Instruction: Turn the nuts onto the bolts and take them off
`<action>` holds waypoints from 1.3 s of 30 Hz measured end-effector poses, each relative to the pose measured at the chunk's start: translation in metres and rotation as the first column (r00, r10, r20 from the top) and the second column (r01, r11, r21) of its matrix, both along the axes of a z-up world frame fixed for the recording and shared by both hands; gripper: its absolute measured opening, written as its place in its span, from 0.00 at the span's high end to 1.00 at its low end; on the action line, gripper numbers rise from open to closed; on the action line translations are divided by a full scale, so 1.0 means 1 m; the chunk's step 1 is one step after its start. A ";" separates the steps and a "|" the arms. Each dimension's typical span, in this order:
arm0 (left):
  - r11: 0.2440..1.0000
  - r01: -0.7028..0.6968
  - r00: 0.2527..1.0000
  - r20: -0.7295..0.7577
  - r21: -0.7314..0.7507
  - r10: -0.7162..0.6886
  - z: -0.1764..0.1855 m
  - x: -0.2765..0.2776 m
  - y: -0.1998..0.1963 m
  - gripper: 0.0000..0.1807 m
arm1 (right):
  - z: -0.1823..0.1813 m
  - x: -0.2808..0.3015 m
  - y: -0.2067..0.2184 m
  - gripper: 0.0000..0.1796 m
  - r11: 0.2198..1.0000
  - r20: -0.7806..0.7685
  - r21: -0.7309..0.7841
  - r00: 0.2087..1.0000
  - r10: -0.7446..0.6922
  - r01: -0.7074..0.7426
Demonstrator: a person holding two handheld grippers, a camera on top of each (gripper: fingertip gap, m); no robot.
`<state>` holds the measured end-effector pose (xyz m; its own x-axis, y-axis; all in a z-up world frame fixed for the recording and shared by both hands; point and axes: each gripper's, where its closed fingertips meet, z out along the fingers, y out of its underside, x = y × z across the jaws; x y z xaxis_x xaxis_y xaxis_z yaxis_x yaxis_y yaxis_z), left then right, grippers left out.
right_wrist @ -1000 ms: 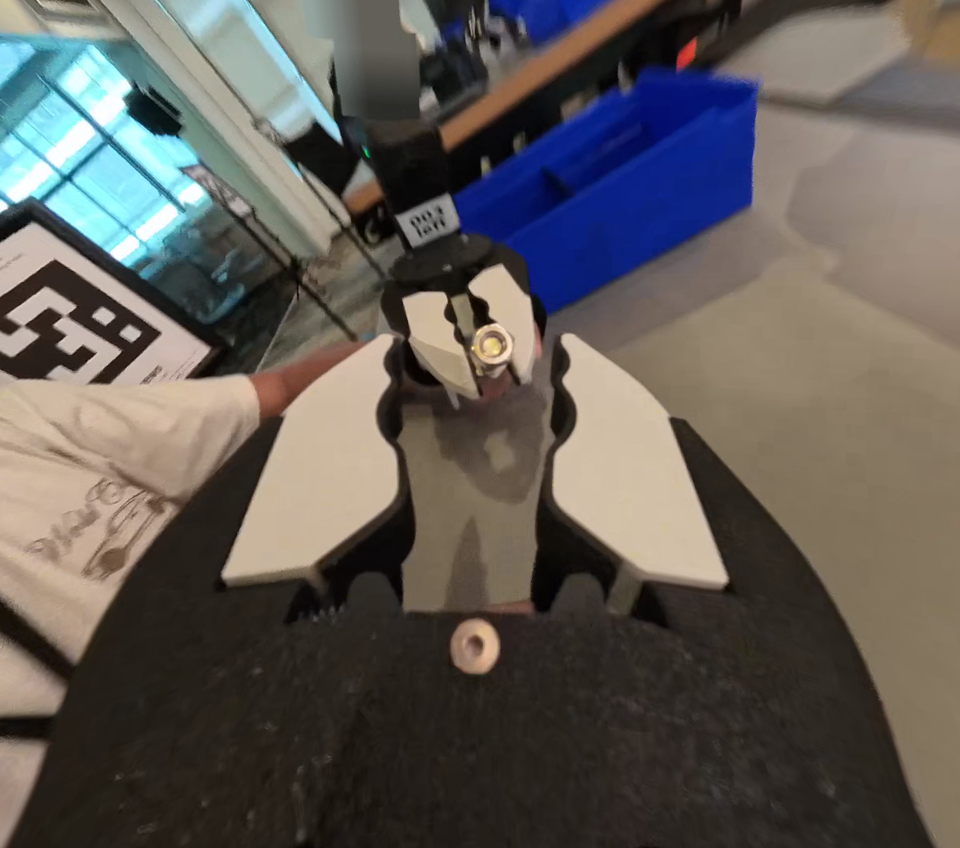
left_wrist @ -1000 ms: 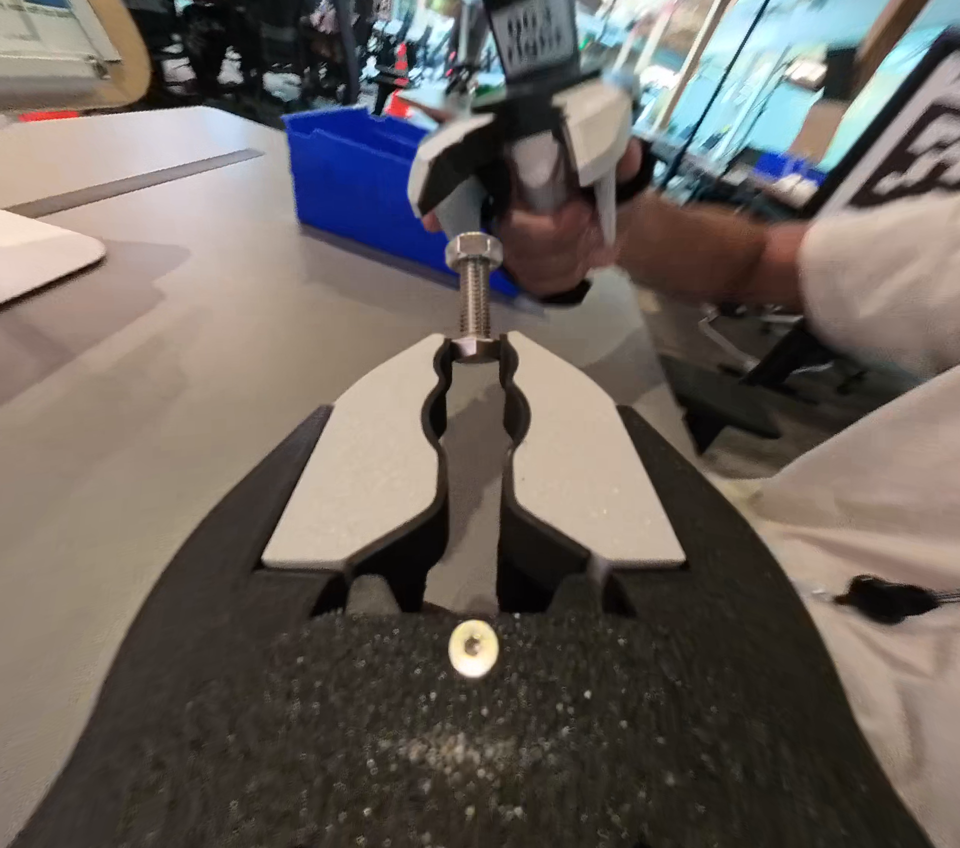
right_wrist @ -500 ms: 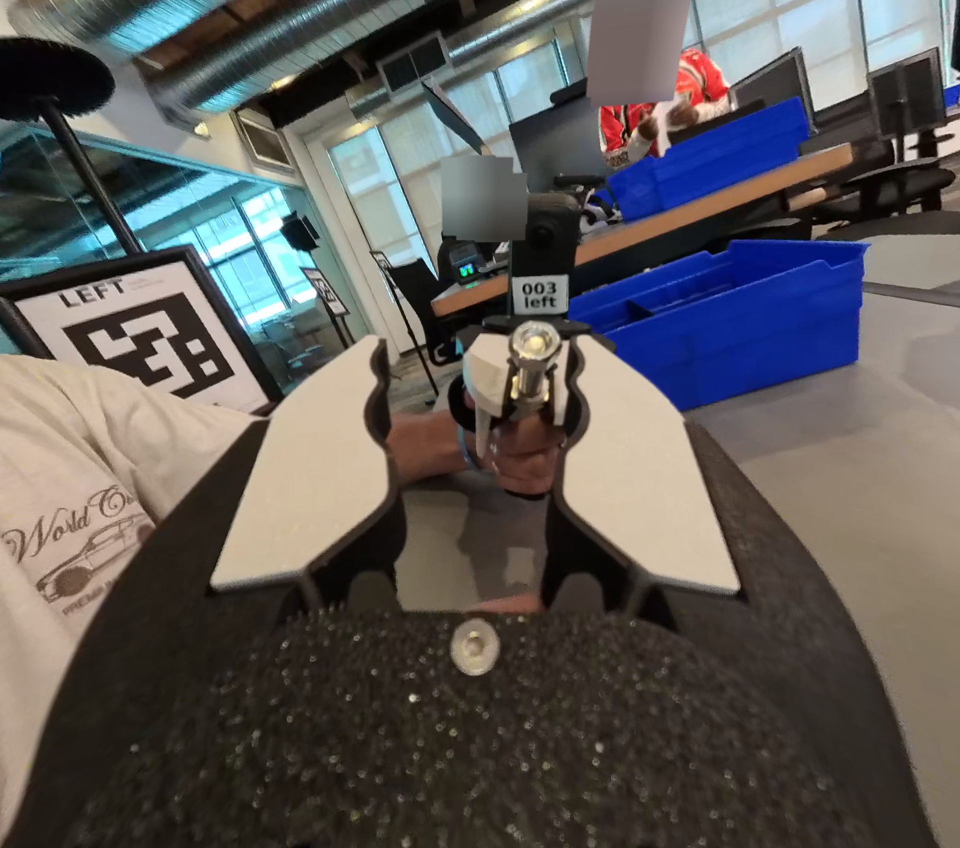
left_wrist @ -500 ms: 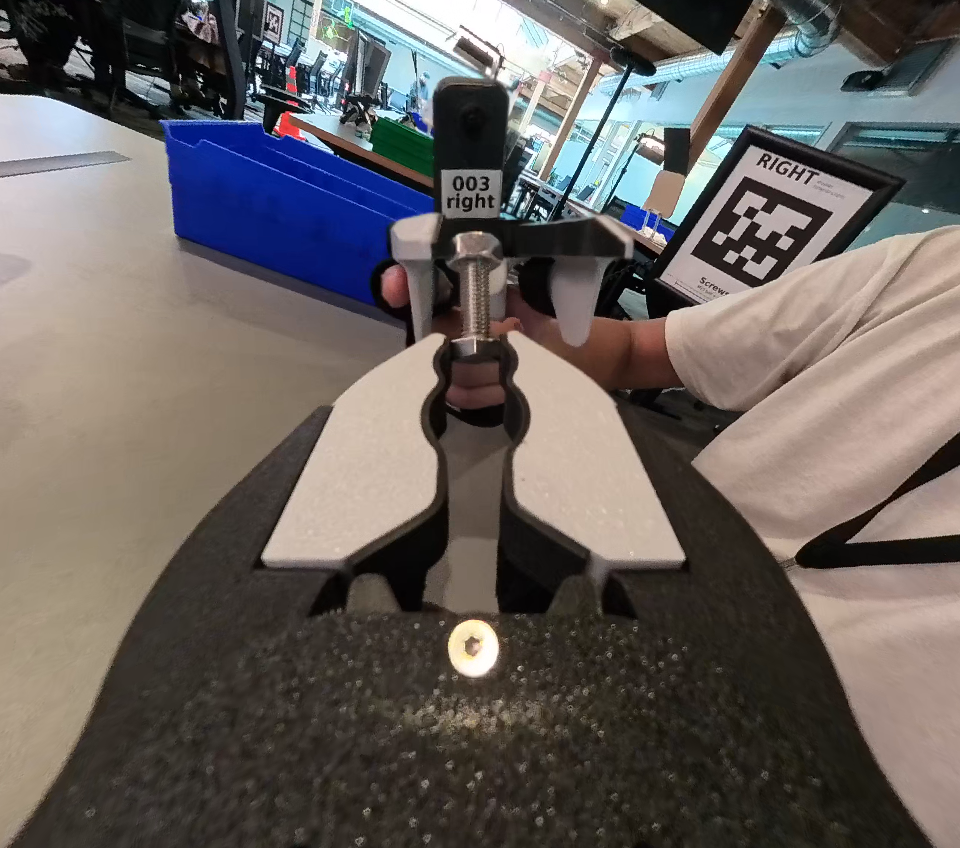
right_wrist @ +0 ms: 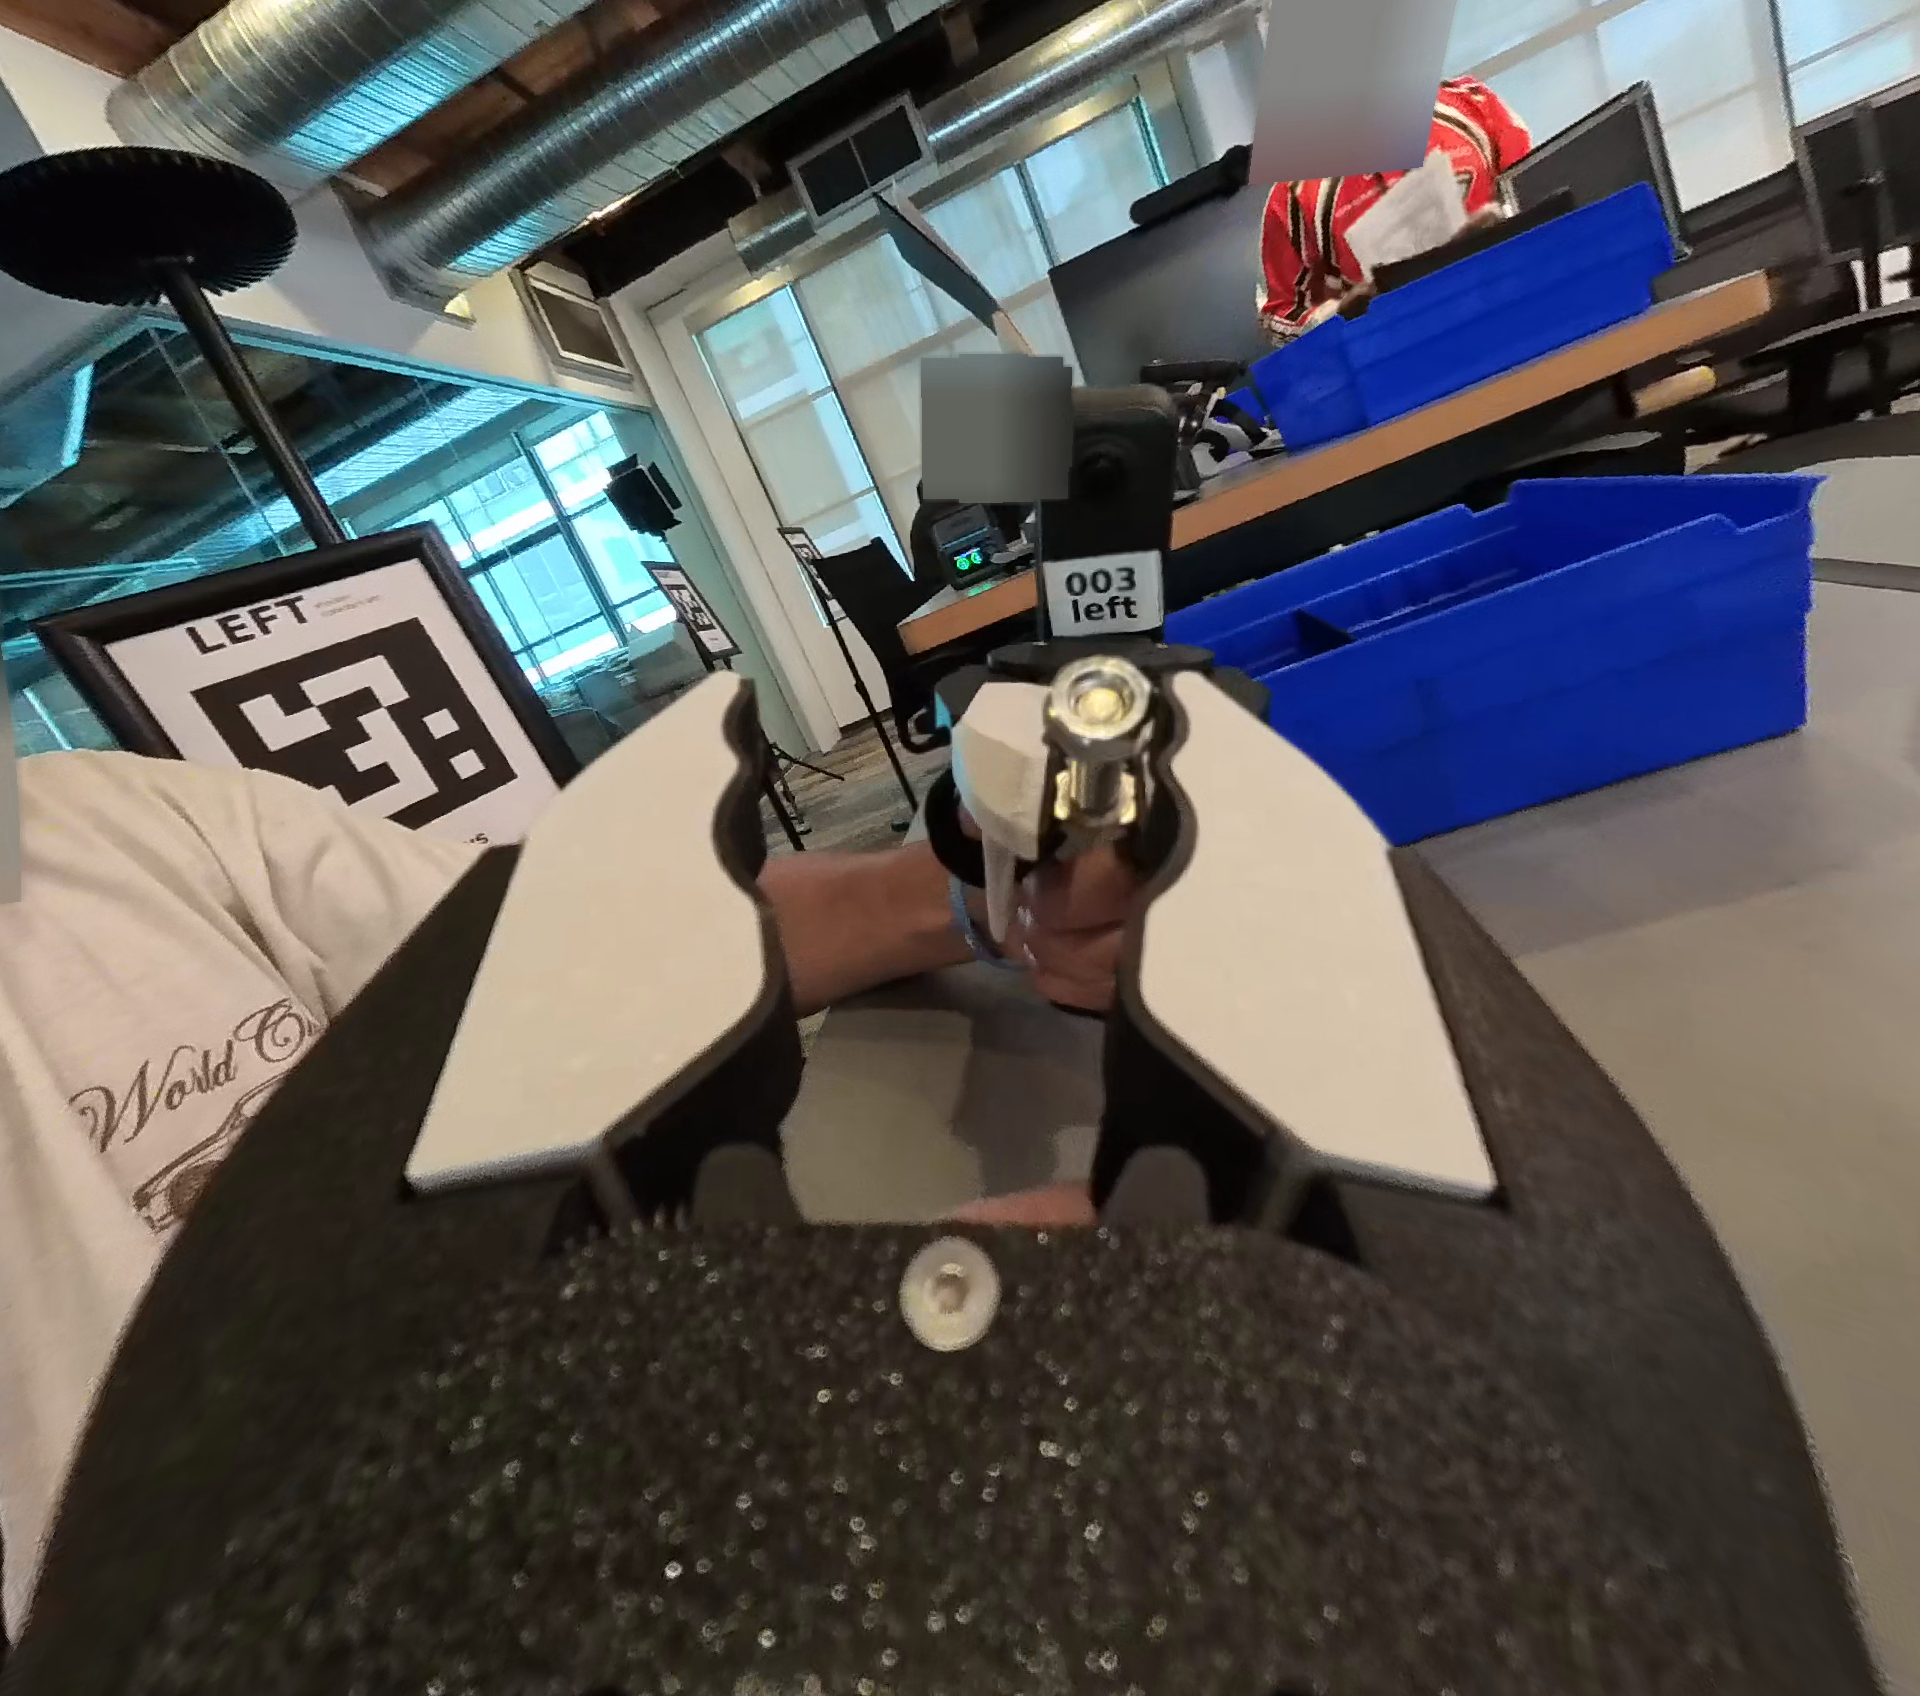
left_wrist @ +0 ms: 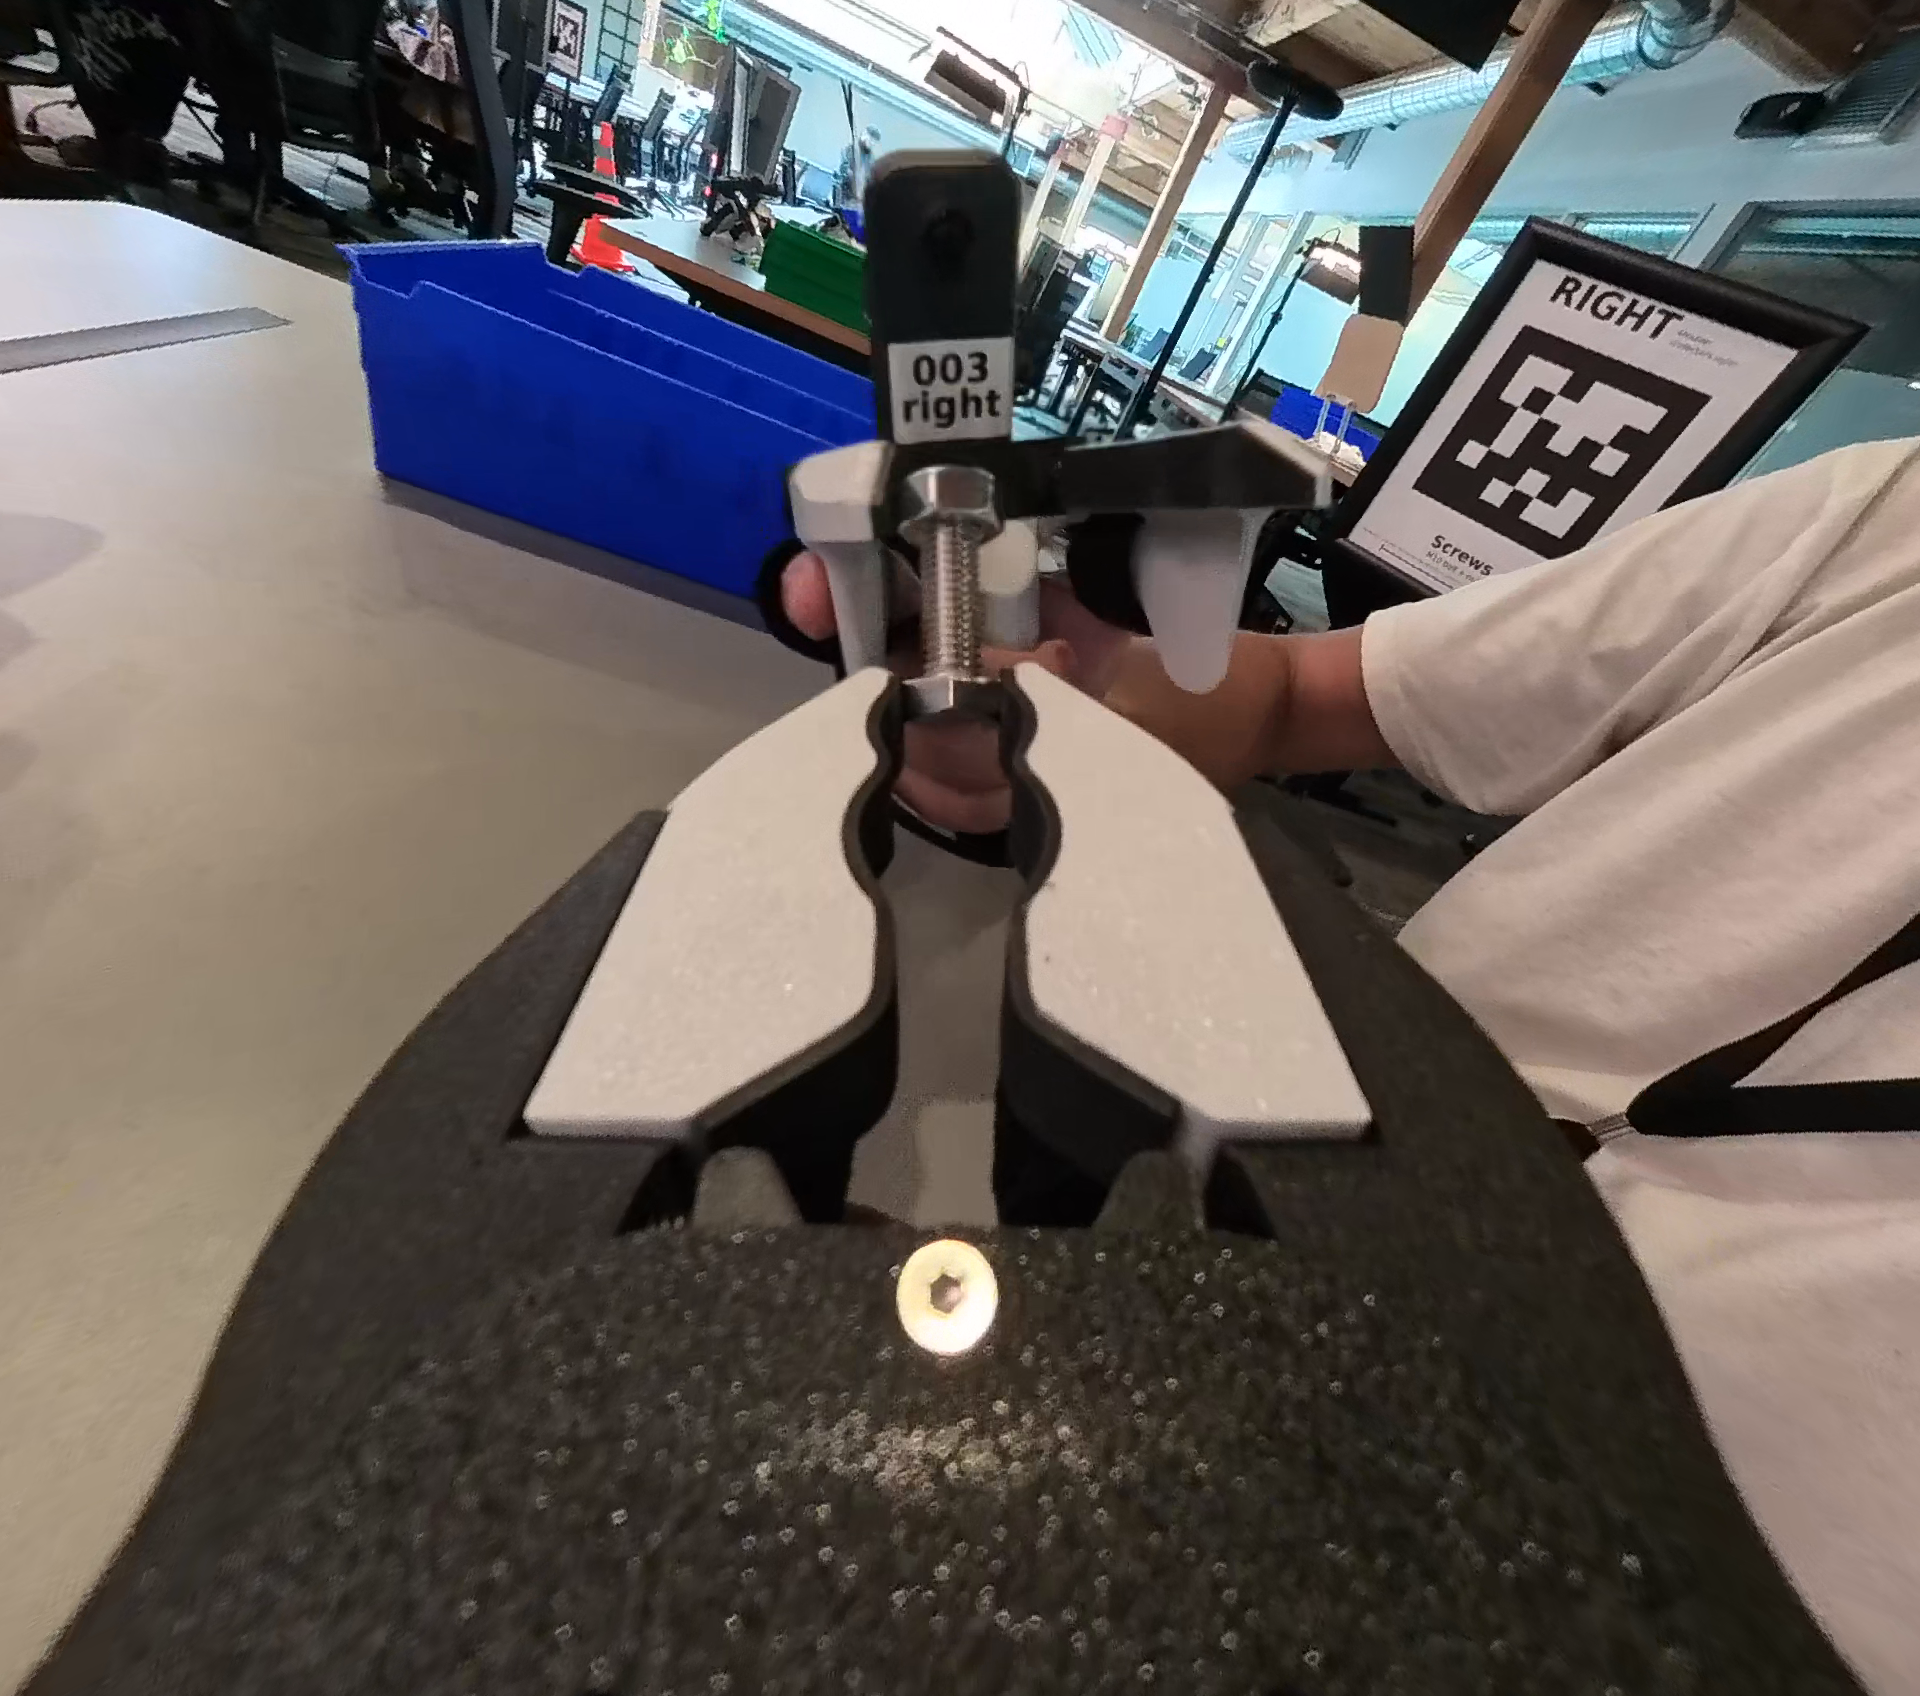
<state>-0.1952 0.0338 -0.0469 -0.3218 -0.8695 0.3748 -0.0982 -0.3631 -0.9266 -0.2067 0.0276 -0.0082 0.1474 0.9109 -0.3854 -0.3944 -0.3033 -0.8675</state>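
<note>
Left claw [left_wrist: 951,696] clamps the bolt [left_wrist: 952,597] by its head, shaft pointing forward above the desk [left_wrist: 260,763]. Right claw [right_wrist: 956,773] stands wide open; nut [left_wrist: 945,495] sits at the shaft's far end.

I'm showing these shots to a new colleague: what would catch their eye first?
Probably the shiny bolt, dead centre, pinched at its near end by the left gripper, a nut at its far end. The right gripper faces it, open, and a blue bin sits on the table behind.
</note>
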 end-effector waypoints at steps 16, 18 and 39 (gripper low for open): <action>0.999 -0.020 1.000 -0.009 0.028 0.020 0.000 -0.001 0.002 0.91 | -0.002 -0.005 0.000 0.58 1.000 0.021 0.014 0.999 -0.026 0.025; 0.999 -0.043 0.999 0.012 0.016 0.043 0.006 -0.005 0.008 0.91 | -0.003 -0.002 -0.002 0.60 1.000 0.020 0.008 1.000 -0.021 0.020; 0.996 -0.077 0.997 0.032 0.033 0.076 0.014 -0.010 0.014 0.91 | -0.002 -0.005 0.004 0.61 0.999 0.017 0.018 0.999 -0.039 0.039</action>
